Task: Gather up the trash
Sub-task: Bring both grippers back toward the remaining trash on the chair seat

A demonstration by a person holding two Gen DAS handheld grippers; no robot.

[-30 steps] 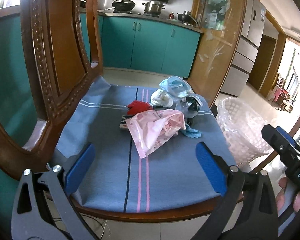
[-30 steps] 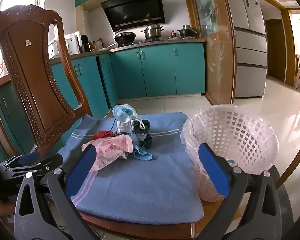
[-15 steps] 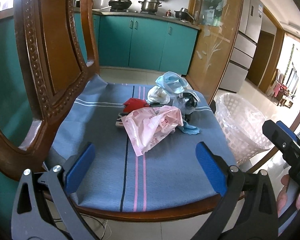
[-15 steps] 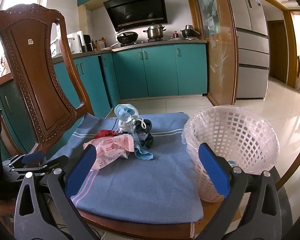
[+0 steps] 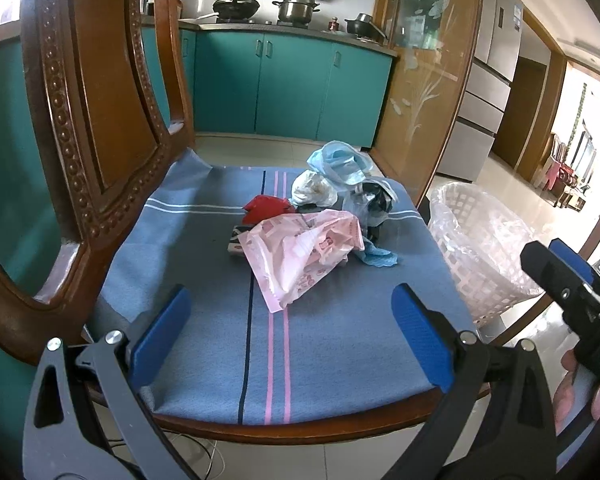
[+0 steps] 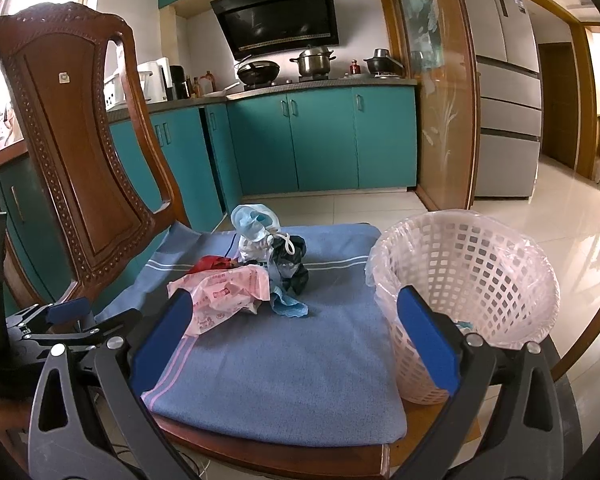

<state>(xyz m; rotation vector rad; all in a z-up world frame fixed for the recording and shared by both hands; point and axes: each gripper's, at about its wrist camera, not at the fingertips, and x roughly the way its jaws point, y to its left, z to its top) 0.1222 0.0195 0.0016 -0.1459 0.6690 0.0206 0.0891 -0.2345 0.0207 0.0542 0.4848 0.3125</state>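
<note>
A heap of trash lies mid-cushion on a chair seat: a pink printed plastic bag [image 5: 300,252] [image 6: 224,288] in front, a red wrapper [image 5: 266,206] [image 6: 212,263], a light blue face mask [image 5: 340,162] [image 6: 252,220], a white crumpled bag [image 5: 312,192], a black bag [image 6: 292,264] and a blue scrap [image 5: 378,258] [image 6: 288,308]. A white lattice basket [image 5: 480,256] [image 6: 464,280] with a clear liner stands at the seat's right. My left gripper [image 5: 292,336] is open, short of the pink bag. My right gripper [image 6: 296,340] is open too, nothing between its fingers.
The blue striped cushion [image 5: 204,264] [image 6: 300,360] covers a wooden chair whose carved backrest [image 5: 96,92] [image 6: 68,140] rises on the left. Teal kitchen cabinets [image 6: 320,140], a glass partition [image 5: 424,72] and a fridge [image 6: 504,80] stand behind. Tiled floor opens to the right.
The left gripper has drawn back slightly and tilted up; the trash heap sits a little higher in its view. The right gripper has edged slightly closer. Both stay open; the trash lies untouched.
</note>
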